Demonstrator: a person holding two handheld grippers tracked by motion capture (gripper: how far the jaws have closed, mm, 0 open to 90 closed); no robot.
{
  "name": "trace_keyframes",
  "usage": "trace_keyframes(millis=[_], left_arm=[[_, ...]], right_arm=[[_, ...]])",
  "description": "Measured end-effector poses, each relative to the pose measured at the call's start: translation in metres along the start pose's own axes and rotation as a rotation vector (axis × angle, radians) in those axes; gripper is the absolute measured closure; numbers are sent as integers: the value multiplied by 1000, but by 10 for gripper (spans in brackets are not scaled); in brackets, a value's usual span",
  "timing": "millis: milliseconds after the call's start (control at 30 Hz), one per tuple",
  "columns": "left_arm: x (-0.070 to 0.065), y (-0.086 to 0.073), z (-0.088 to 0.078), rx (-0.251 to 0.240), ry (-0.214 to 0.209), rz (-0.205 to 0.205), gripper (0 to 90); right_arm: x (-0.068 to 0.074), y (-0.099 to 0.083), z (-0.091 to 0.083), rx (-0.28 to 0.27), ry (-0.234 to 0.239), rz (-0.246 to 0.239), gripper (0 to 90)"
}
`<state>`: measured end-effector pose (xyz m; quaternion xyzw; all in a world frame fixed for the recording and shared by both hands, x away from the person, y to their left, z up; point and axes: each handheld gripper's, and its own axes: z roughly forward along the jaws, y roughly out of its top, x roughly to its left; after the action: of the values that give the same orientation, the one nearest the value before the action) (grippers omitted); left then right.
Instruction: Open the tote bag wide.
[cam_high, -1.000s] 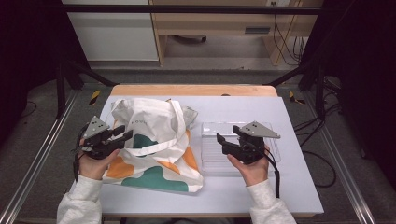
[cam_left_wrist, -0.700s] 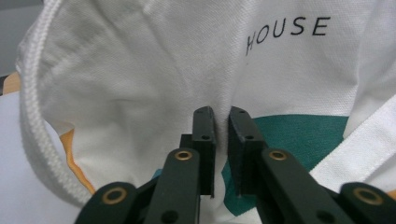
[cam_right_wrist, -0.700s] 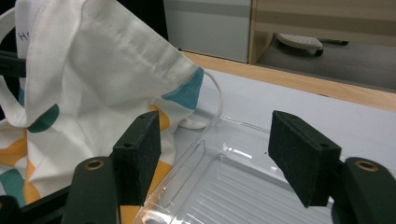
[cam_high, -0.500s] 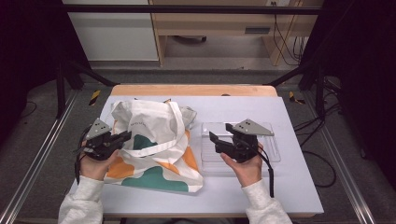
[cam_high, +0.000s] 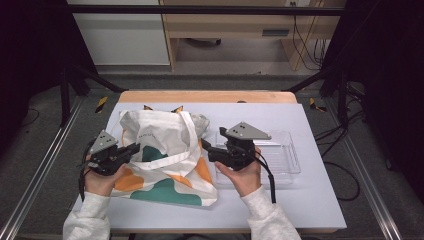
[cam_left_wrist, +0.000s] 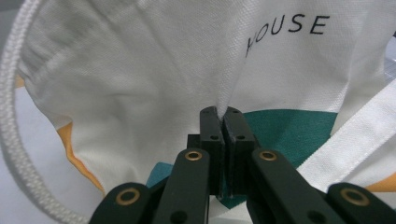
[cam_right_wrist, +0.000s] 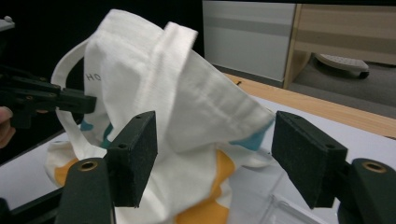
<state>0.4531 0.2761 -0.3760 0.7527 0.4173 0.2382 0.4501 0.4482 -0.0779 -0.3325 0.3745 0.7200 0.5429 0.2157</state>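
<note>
A white tote bag (cam_high: 165, 150) with teal and orange shapes lies bunched on the white table, its handles looped across the top. My left gripper (cam_high: 136, 148) is at the bag's left side. In the left gripper view it (cam_left_wrist: 220, 114) is shut on a pinched fold of the bag's cloth (cam_left_wrist: 154, 70). My right gripper (cam_high: 206, 149) sits at the bag's right edge, open, and its jaws have just been opening wider. In the right gripper view the raised bag (cam_right_wrist: 187, 102) stands just ahead of the wide pads (cam_right_wrist: 215, 154), which do not press on it. The left gripper (cam_right_wrist: 79, 103) shows beyond.
A clear plastic tray (cam_high: 285, 160) lies on the table to the right of the bag, under my right hand. The table's wooden far edge (cam_high: 205, 96) and metal frame rails border the work area. A cable trails from the right gripper.
The left gripper has shut on the bag's cloth. The right gripper has moved left from over the tray to the bag's right edge.
</note>
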Motion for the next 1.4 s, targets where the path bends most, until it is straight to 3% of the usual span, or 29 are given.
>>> trace_keyframes(millis=[200, 400, 600, 700, 800, 833, 900, 967, 1067, 1100, 1133, 1200, 1300, 1400], left_arm=[[-2, -3, -1, 2, -1, -3, 878], [-2, -6, -3, 2, -2, -2, 878], [-3, -9, -4, 6, -12, -10, 877], [-3, -10, -3, 7, -14, -13, 877], [-5, -11, -2, 15, -16, -9, 877], [-5, -11, -2, 15, -16, -9, 877], [-5, -11, -2, 15, -17, -9, 876], [-5, -11, -1, 13, -18, -9, 870], [-4, -11, -2, 3, -15, -15, 825], [-4, -10, -2, -6, -5, -18, 719], [-4, -9, -3, -16, -3, -22, 719], [-4, -6, -6, -43, -1, -17, 608], [-5, -3, -10, -69, -6, -16, 587], [-6, -4, -9, -59, -15, -17, 669]], right_arm=[[18, 6, 19, -3, 45, -7, 311], [35, 2, 43, 33, 75, -15, 320], [44, -6, 63, 89, 100, -19, 397], [47, -11, 71, 114, 88, -36, 501], [47, -13, 74, 130, 69, -40, 641], [47, -13, 74, 130, 69, -40, 641], [46, -13, 76, 151, 74, -25, 777], [46, -13, 76, 156, 71, -26, 847], [47, -13, 75, 154, 67, -34, 879], [47, -13, 74, 161, 79, -40, 884], [47, -13, 74, 161, 79, -40, 887], [47, -14, 72, 166, 93, -42, 889], [50, -18, 68, 163, 106, -52, 890], [54, -24, 65, 161, 121, -65, 891]])
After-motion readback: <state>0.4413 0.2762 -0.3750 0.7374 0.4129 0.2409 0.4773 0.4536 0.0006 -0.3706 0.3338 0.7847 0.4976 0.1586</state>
